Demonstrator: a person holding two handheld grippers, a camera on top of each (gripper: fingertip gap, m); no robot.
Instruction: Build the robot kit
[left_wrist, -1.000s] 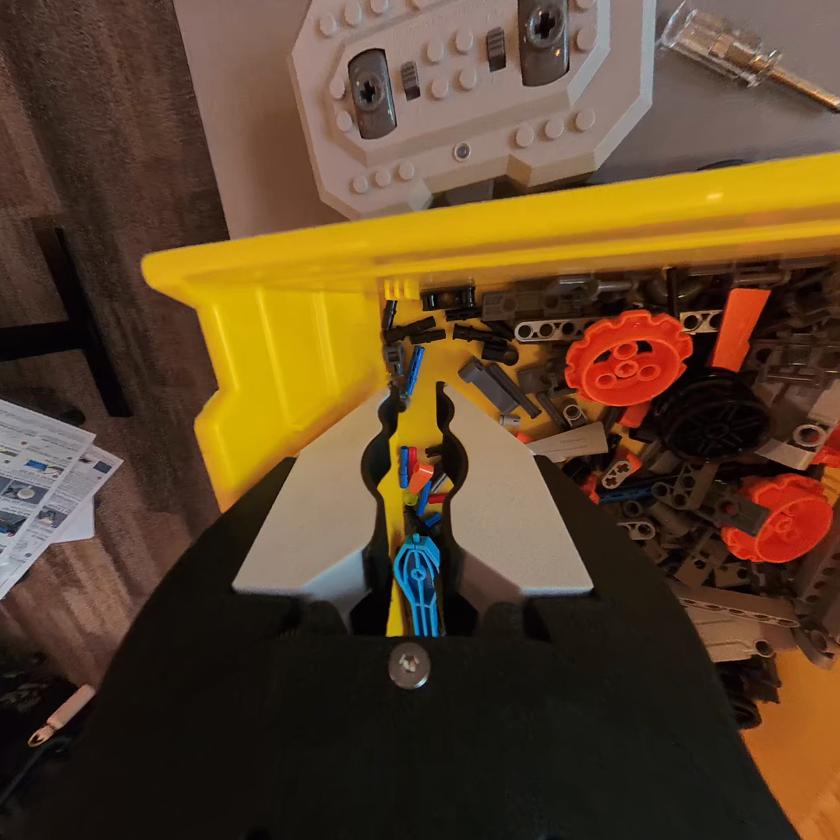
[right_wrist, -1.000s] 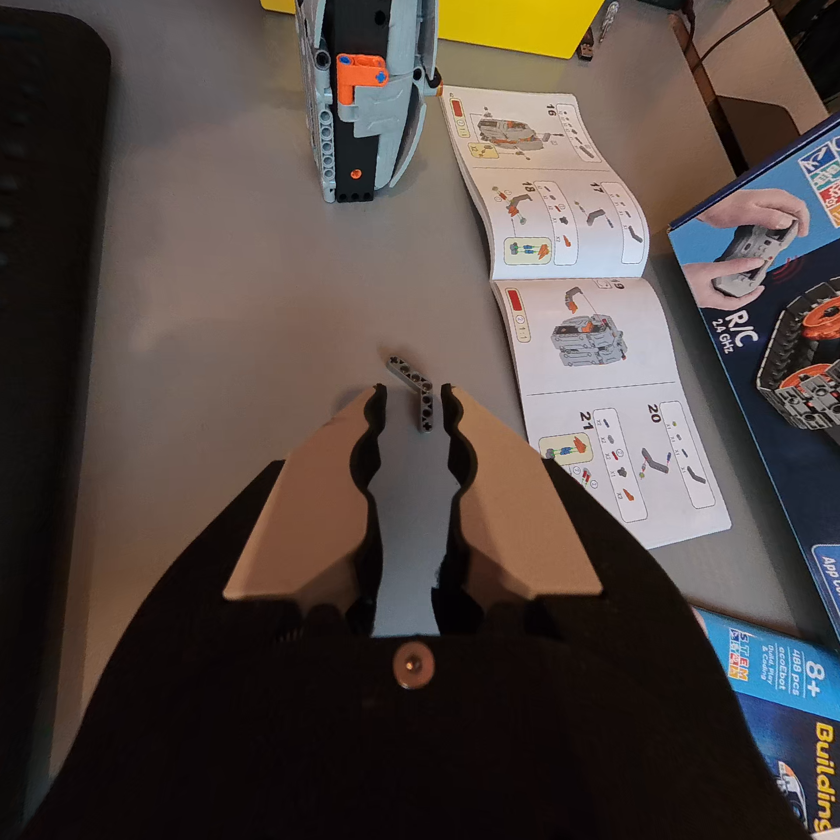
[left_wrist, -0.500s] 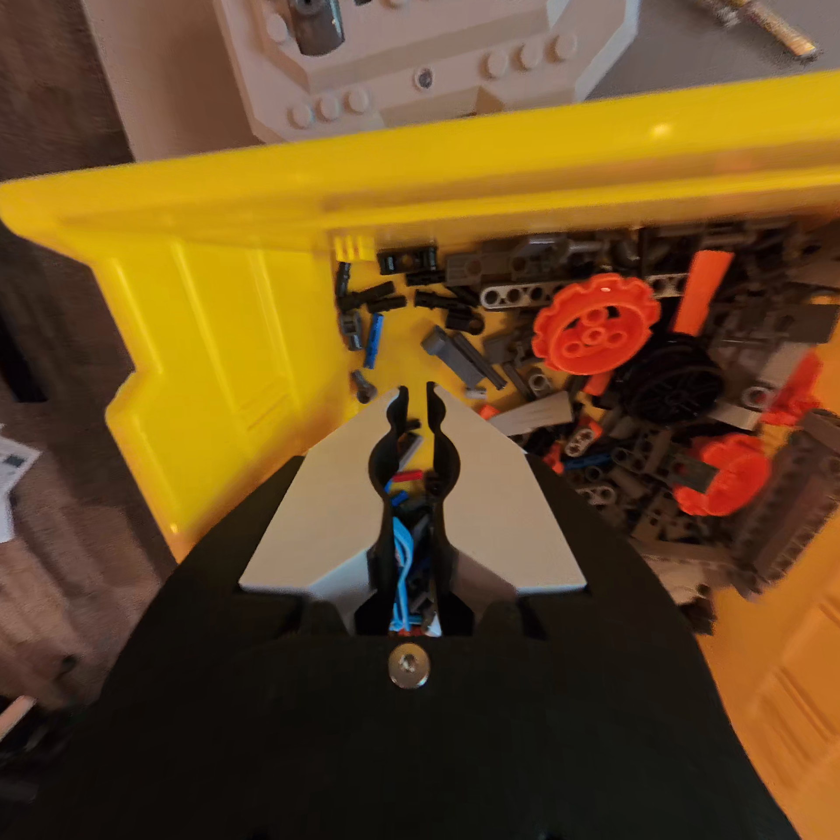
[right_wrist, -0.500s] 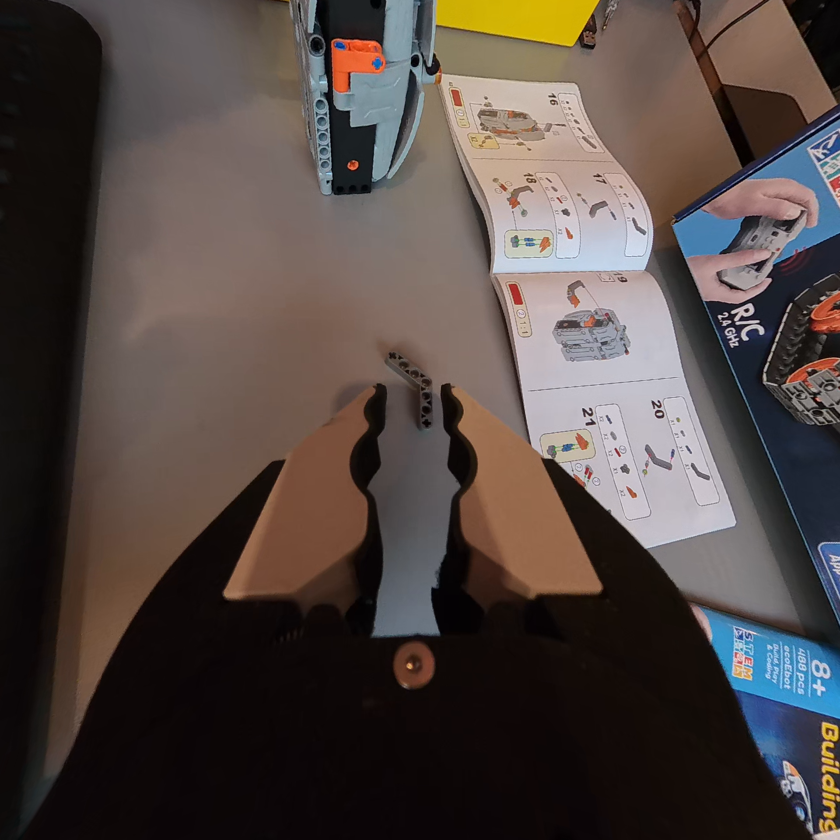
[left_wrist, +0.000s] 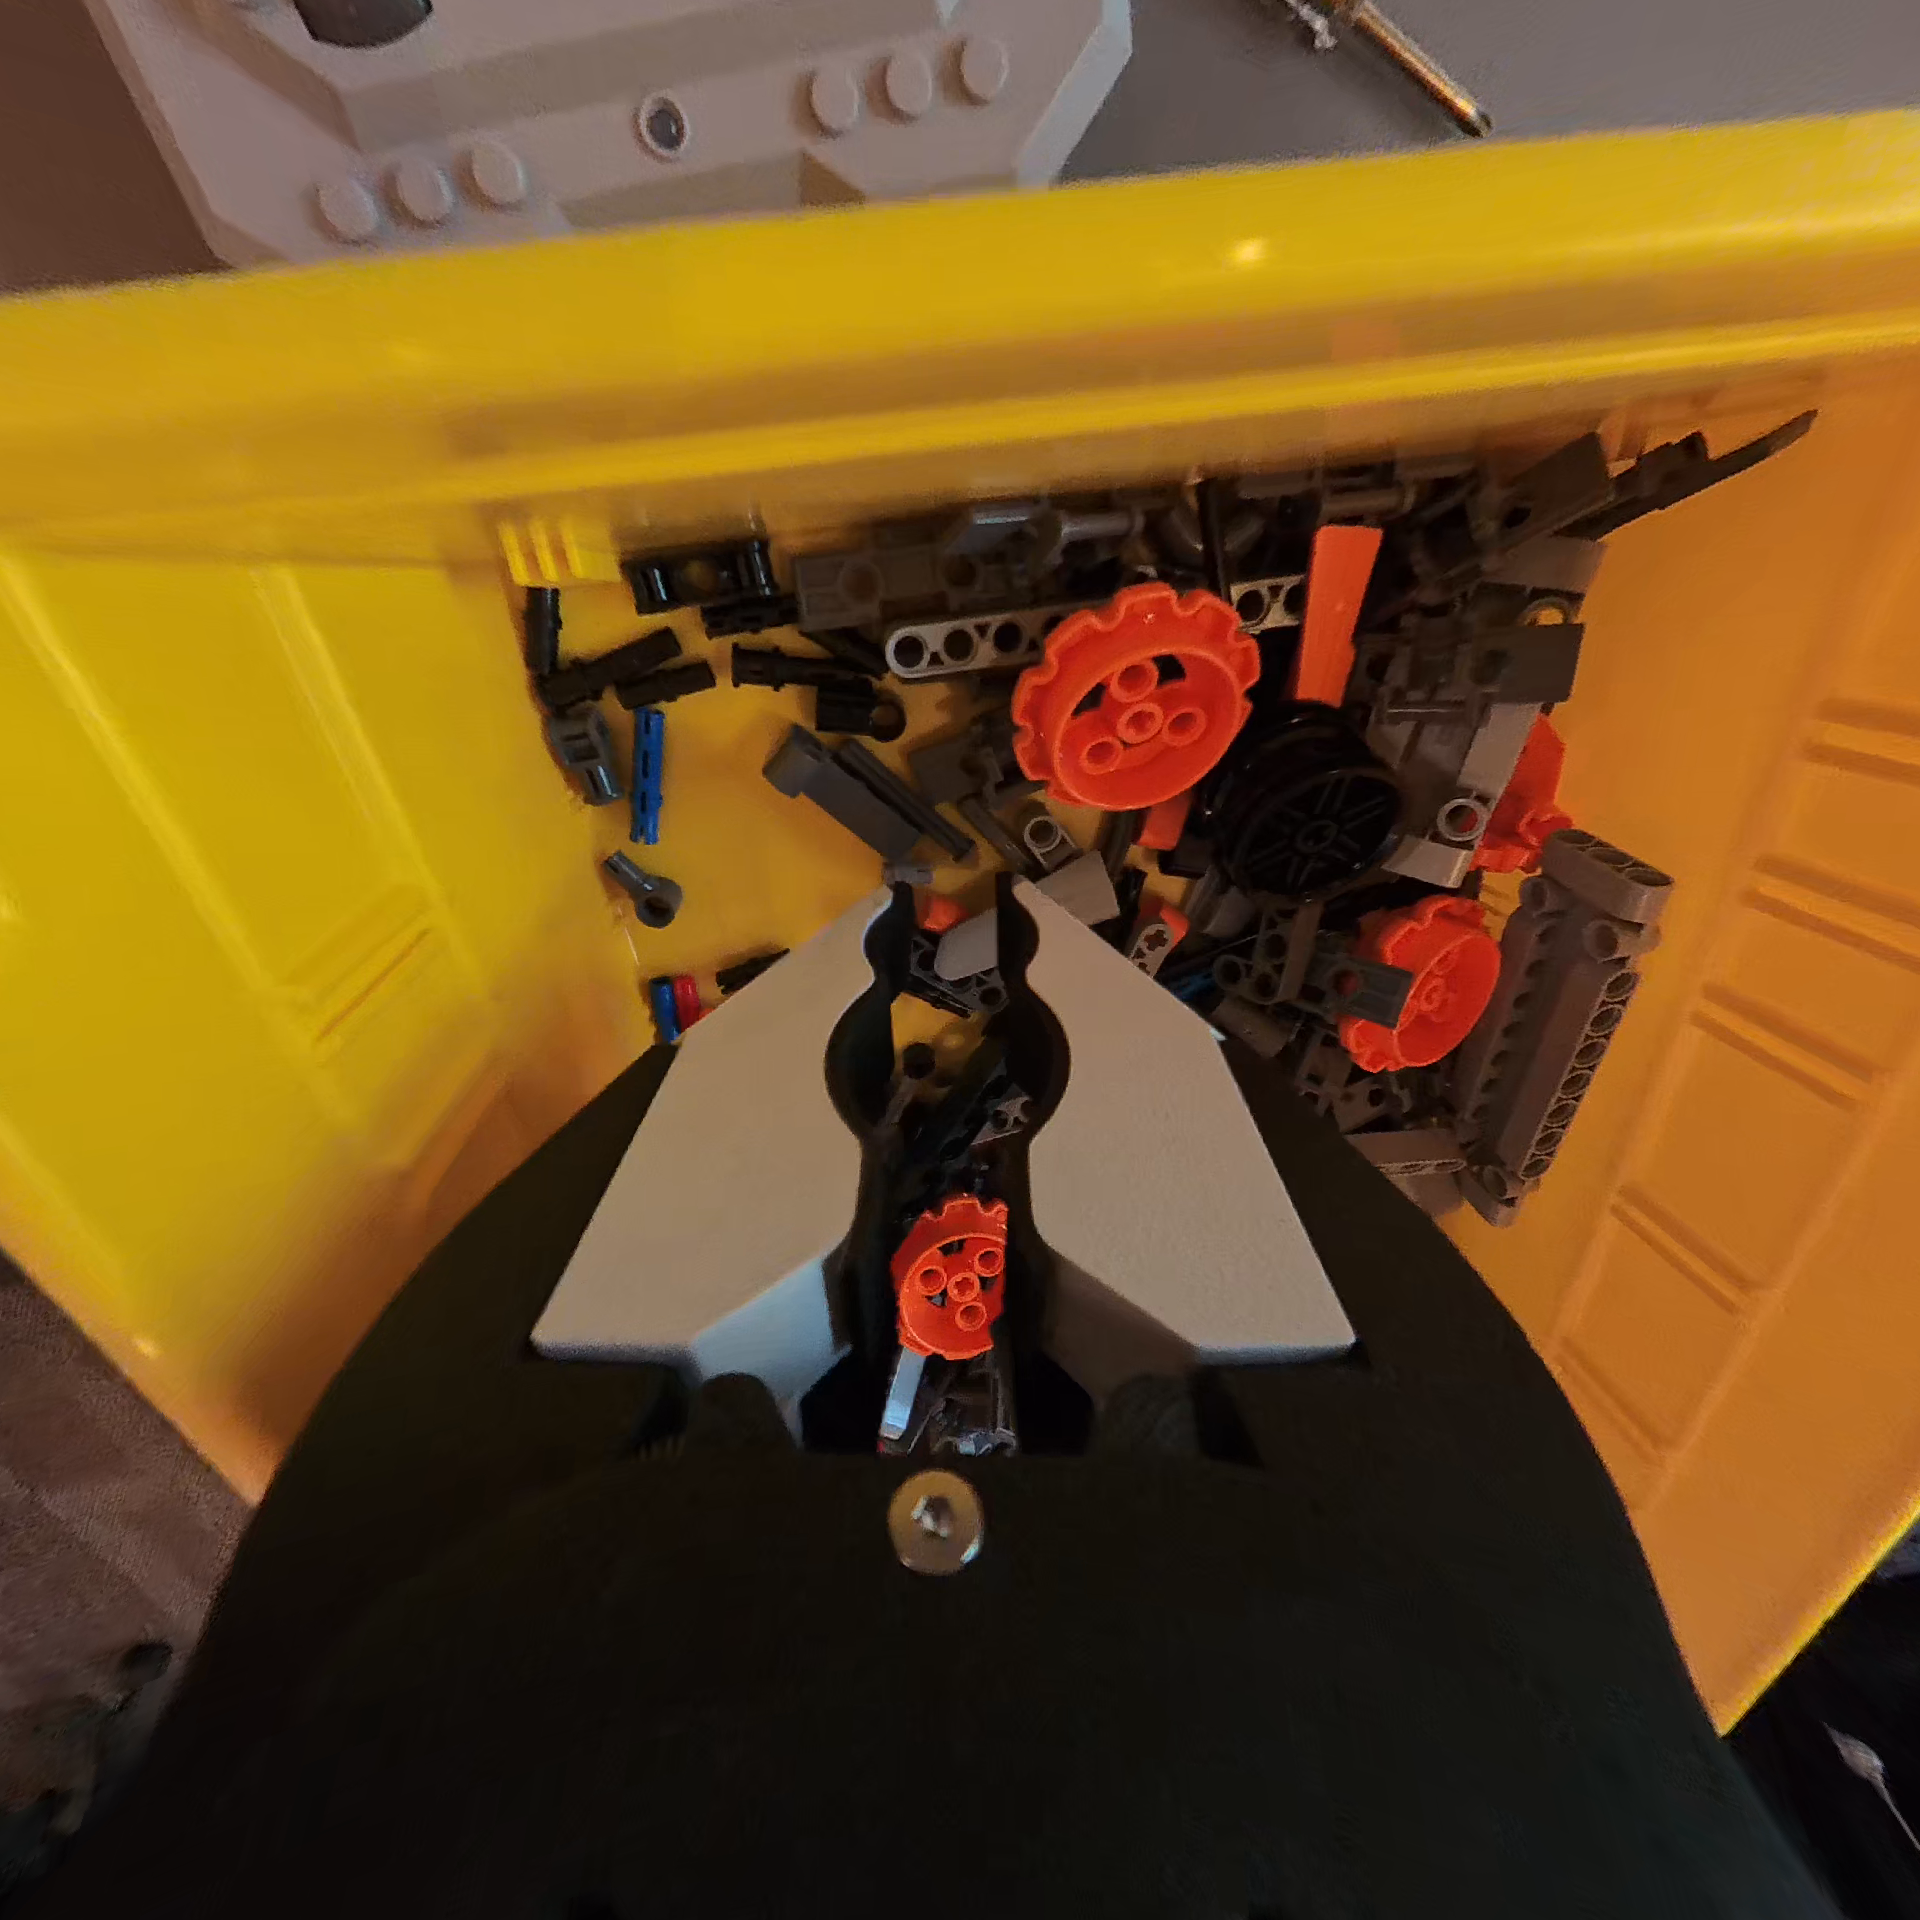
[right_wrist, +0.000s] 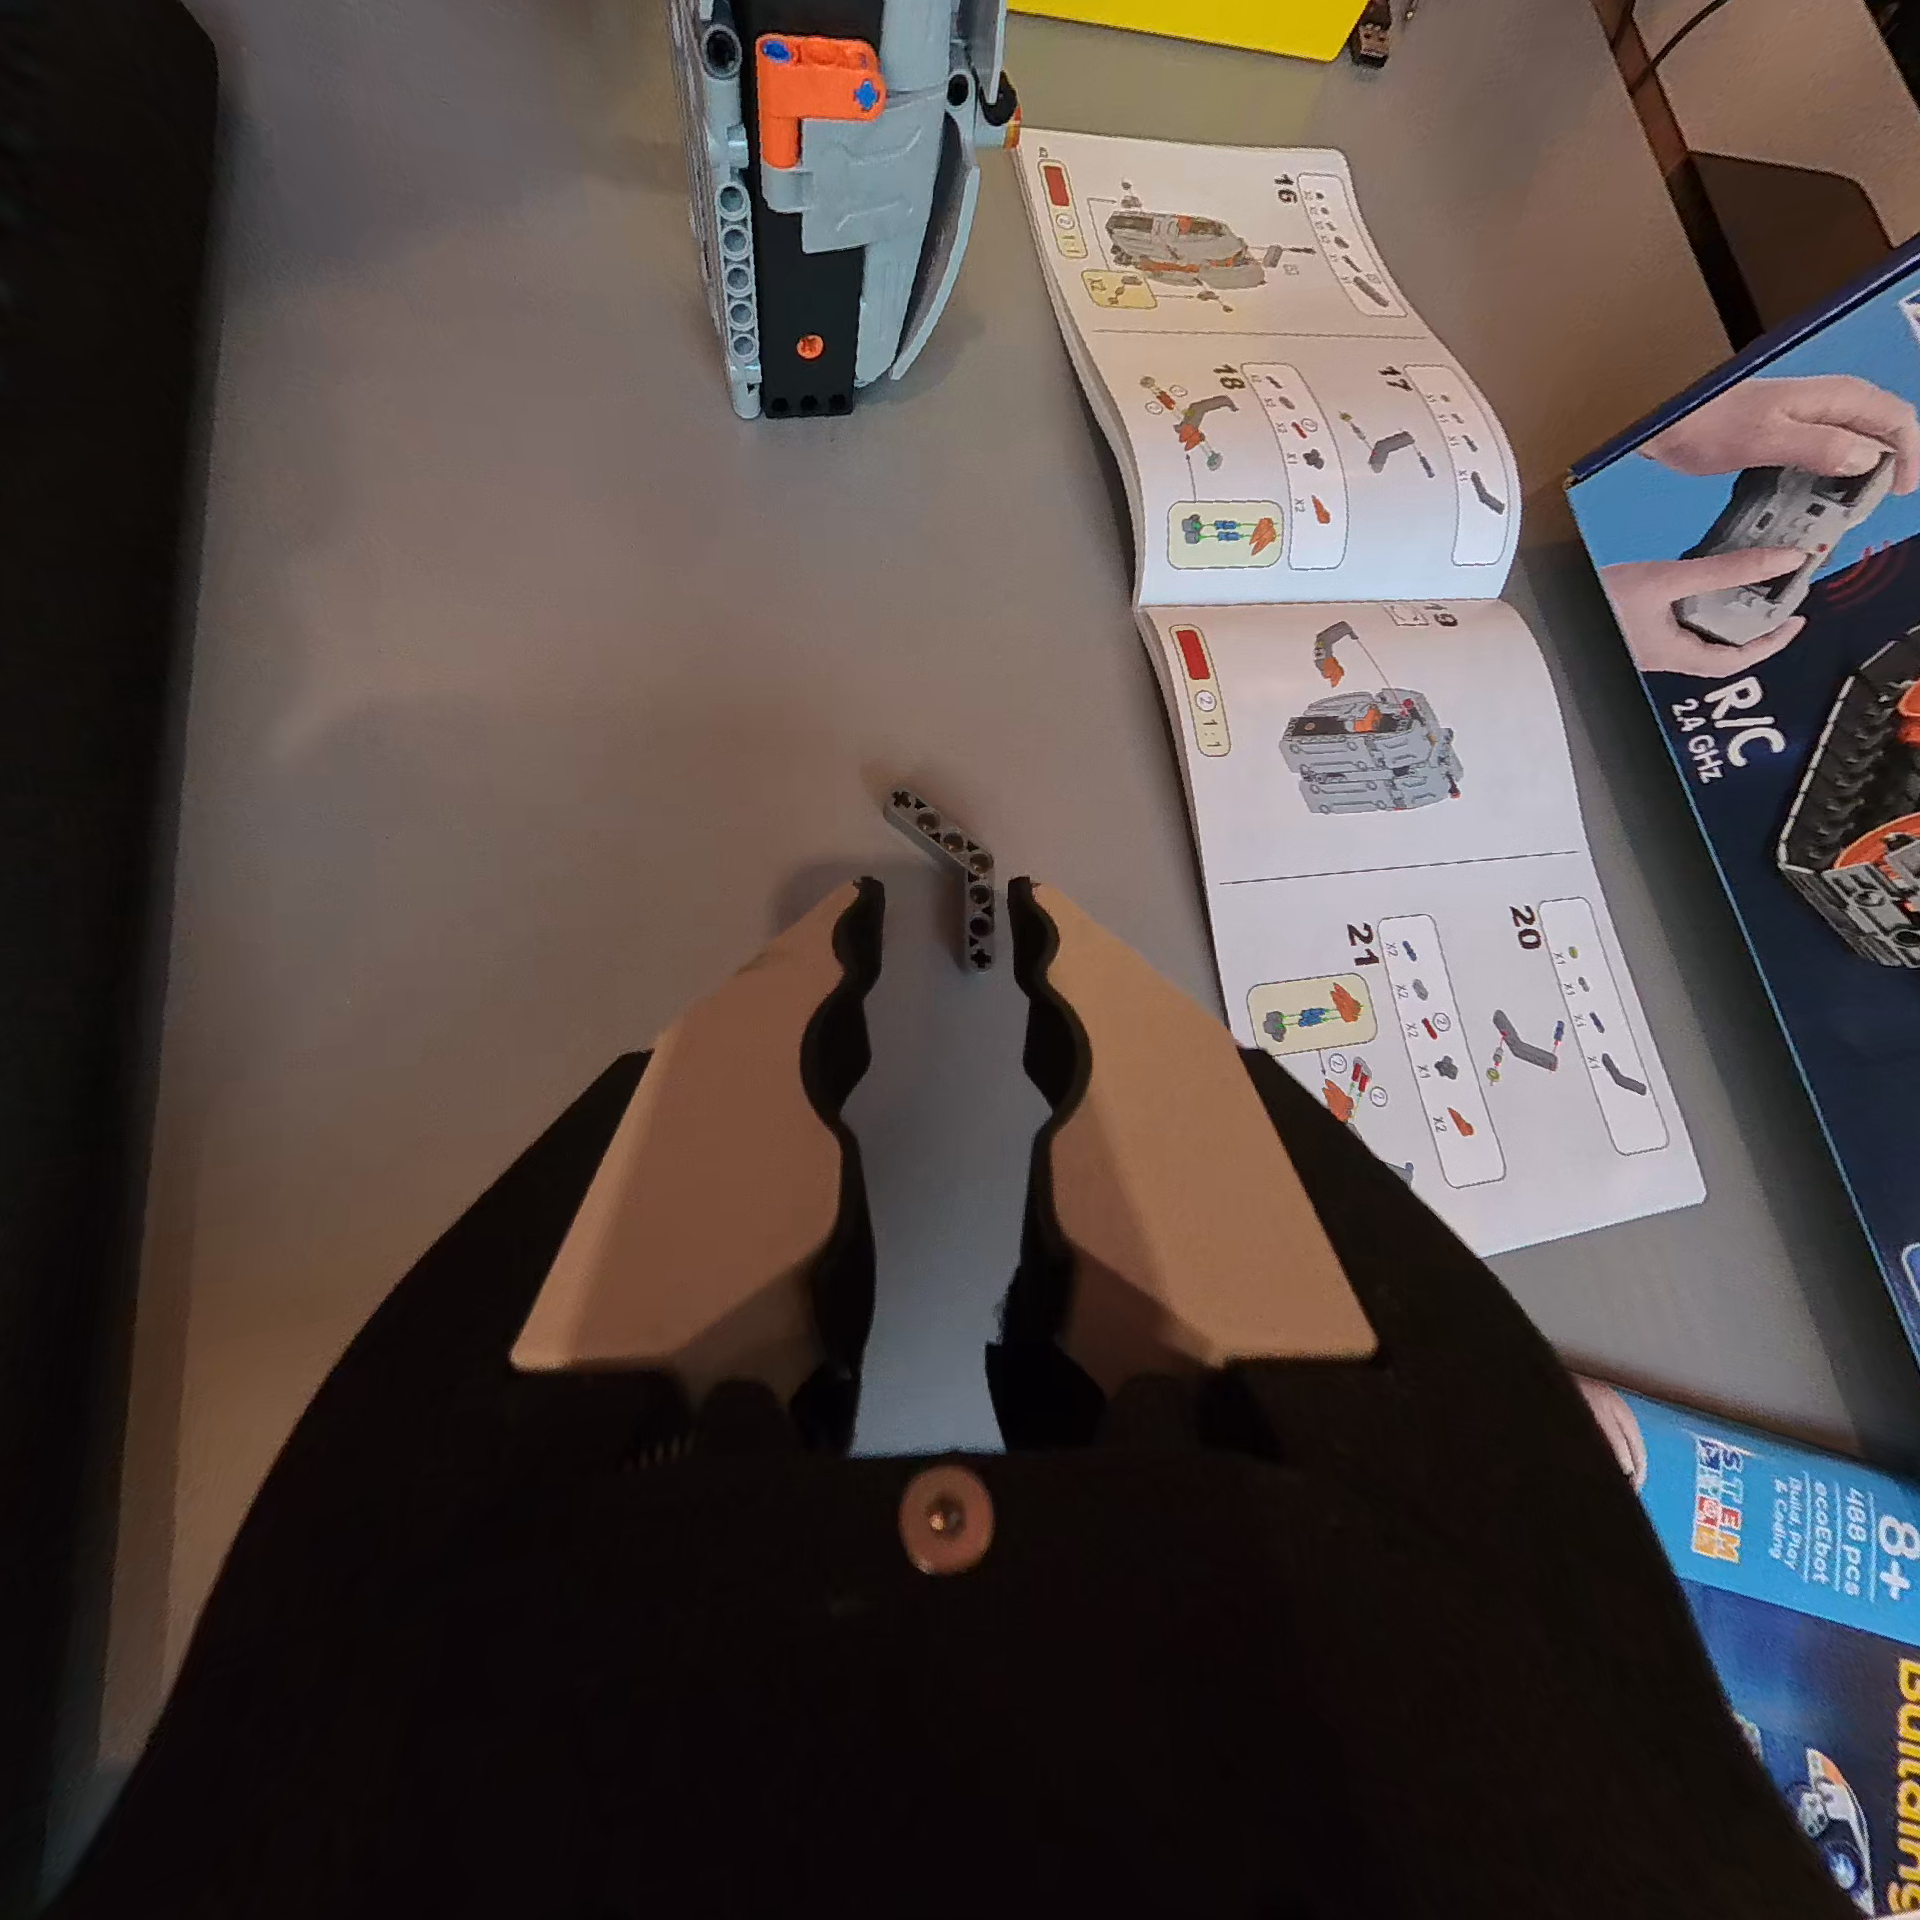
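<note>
left gripper (left_wrist: 951, 899) hangs slightly parted over loose plastic bricks in the yellow plastic bin (left_wrist: 935, 322) – go slow; right gripper (right_wrist: 943, 894), jaws apart, straddles the bent grey beam (right_wrist: 951, 868) – centre it

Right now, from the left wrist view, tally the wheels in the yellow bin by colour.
Orange wheels: 3
Black wheel: 1
Total in the yellow bin: 4
</note>
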